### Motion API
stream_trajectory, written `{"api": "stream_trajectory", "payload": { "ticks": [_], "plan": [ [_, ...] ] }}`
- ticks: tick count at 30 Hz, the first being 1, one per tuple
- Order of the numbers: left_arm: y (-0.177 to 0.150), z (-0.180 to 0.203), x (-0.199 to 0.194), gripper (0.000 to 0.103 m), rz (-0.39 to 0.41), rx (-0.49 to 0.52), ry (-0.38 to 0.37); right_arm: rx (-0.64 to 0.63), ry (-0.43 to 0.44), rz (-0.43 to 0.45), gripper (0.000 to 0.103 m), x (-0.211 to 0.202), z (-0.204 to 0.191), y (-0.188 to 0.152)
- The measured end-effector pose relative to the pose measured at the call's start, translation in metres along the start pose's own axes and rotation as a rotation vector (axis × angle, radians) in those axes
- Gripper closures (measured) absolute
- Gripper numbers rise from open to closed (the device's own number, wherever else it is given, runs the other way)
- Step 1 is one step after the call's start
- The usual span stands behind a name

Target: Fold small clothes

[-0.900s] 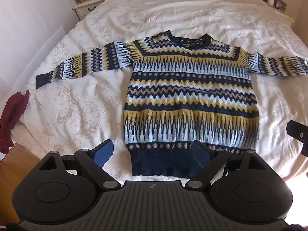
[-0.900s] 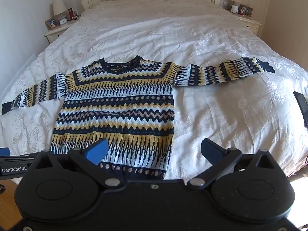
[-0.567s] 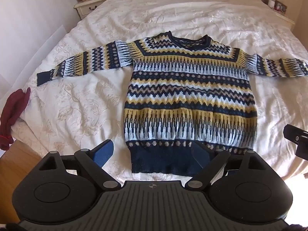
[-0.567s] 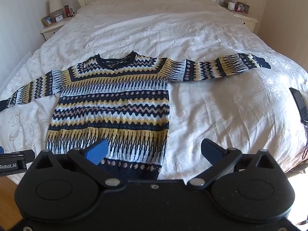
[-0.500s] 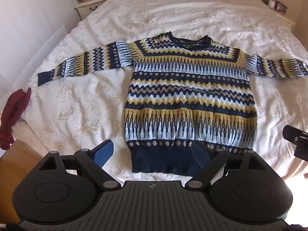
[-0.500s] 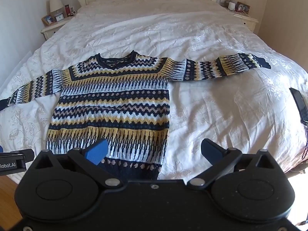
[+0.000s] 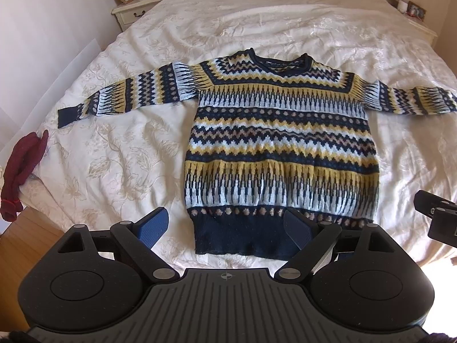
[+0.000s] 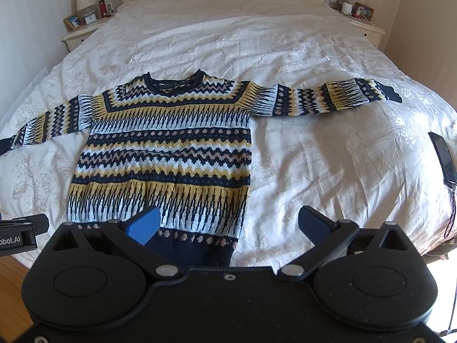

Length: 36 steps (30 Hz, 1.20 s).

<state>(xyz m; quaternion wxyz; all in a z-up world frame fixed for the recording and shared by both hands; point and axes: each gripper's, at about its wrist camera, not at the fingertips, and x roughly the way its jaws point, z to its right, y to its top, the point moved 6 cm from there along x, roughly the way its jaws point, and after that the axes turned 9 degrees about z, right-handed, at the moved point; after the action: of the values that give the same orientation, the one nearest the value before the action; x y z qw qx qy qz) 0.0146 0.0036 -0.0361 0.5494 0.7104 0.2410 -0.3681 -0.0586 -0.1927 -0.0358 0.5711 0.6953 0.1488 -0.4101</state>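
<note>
Here, a dark red cloth (image 7: 21, 168) hangs off the white floral-quilted bed (image 7: 114, 154); the navy, yellow and pale blue patterned knit sweater (image 7: 281, 143) lies flat, sleeves outspread, ready for folding. The left gripper (image 7: 224, 230) and right gripper (image 8: 228, 225) hover wide open, holding nothing.

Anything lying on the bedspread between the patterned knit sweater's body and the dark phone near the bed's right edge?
Nothing: in the right wrist view only bare cream bedspread lies between sweater and phone.
</note>
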Motion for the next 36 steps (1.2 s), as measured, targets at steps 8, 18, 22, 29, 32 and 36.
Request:
{"api": "stream_trajectory", "payload": {
  "ticks": [8,18,22,29,32,36],
  "plan": [
    [-0.003,0.007,-0.001,0.014,-0.005,0.017,0.006,-0.012,-0.006,-0.029,0.001,0.002,-0.001,-0.002],
    [-0.004,0.015,-0.001,0.014,-0.006,0.032,0.007,-0.001,0.001,-0.045,0.001,0.002,0.002,-0.004],
    [-0.004,0.017,-0.001,0.014,-0.006,0.031,0.007,0.002,0.003,-0.05,0.001,0.003,0.005,-0.006],
    [-0.007,0.021,-0.001,0.014,-0.01,0.036,0.009,0.005,0.01,-0.055,0.001,0.004,0.006,-0.007],
    [-0.009,0.021,-0.001,0.014,-0.013,0.037,0.011,0.007,0.012,-0.06,0.001,0.004,0.006,-0.008],
    [-0.01,0.021,0.001,0.014,-0.017,0.034,0.011,0.013,0.011,-0.066,0.001,0.004,0.009,-0.008]
  ]
}}
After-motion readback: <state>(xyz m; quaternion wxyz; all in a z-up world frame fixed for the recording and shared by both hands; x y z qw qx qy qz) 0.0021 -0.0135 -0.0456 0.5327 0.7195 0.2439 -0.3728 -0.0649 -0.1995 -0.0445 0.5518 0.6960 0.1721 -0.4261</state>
